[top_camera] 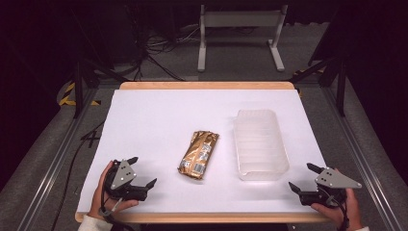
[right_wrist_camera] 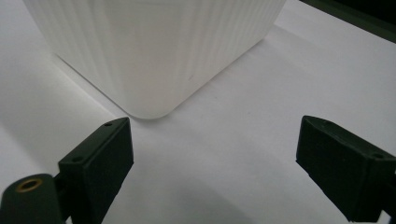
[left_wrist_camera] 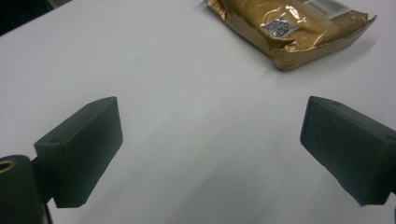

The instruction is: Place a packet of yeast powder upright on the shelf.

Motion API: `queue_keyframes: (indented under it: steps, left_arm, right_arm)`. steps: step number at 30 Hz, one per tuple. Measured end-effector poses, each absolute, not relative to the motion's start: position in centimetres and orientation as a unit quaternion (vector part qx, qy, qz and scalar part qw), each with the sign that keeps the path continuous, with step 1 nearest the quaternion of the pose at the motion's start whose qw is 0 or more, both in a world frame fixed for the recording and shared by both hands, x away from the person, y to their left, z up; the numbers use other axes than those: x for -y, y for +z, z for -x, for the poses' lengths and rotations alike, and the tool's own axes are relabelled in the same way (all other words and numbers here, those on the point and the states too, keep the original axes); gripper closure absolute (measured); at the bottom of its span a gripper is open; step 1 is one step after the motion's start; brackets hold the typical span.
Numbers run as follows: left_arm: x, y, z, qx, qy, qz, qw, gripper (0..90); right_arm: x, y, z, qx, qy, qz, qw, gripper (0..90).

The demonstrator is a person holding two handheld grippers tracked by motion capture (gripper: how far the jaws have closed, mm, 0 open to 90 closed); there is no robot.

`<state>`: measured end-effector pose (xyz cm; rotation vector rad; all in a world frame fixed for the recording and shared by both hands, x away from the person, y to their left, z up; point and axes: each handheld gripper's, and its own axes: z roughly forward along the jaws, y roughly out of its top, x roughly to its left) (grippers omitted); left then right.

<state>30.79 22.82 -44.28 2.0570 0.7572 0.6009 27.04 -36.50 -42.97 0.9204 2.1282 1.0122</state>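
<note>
In the high view, a gold foil packet (top_camera: pixel 199 154) is lying flat a little below the middle of the frame, on the white sheet (top_camera: pixel 154 120) that is covering the wooden table (top_camera: pixel 207 85); its long axis is running up and slightly to the right, and a pale label is showing on its top face. Just to the right of it, apart from it, a translucent plastic tub (top_camera: pixel 260 143) is standing with its open side up. The left gripper (top_camera: pixel 142 171) is sitting at the lower left of that frame, held in the person's left hand (top_camera: pixel 102 188), and its jaws are standing spread wide with nothing between them; bare sheet is lying between it and the packet, with nothing in the way. In the left gripper view the packet (left_wrist_camera: pixel 292 29) is showing at the upper right, well beyond the two black jaws. The right gripper (top_camera: pixel 303 178) is sitting at the lower right of the high view, in the right hand (top_camera: pixel 344 207), and its jaws are likewise gaping apart and empty. In the right gripper view the tub (right_wrist_camera: pixel 154 51) is looming in the upper left, its rounded corner near the jaws but not touching them. Counted: one packet, one tub, two grippers. Beyond the table's far edge, at the top of the high view, a white metal stand (top_camera: pixel 240 33) and loose cables (top_camera: pixel 159 48) are lying on the grey floor.
</note>
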Motion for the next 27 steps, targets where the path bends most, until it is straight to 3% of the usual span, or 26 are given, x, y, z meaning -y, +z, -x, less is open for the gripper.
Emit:
queue_keyframes:
  steps: [27]
  left_arm:
    - [-22.77,-44.67,-31.74,-0.317,0.223,-0.82,0.42,6.1]
  right_arm:
    - [36.46,-42.99,-27.24,-0.803,0.383,-0.342,0.302,11.4]
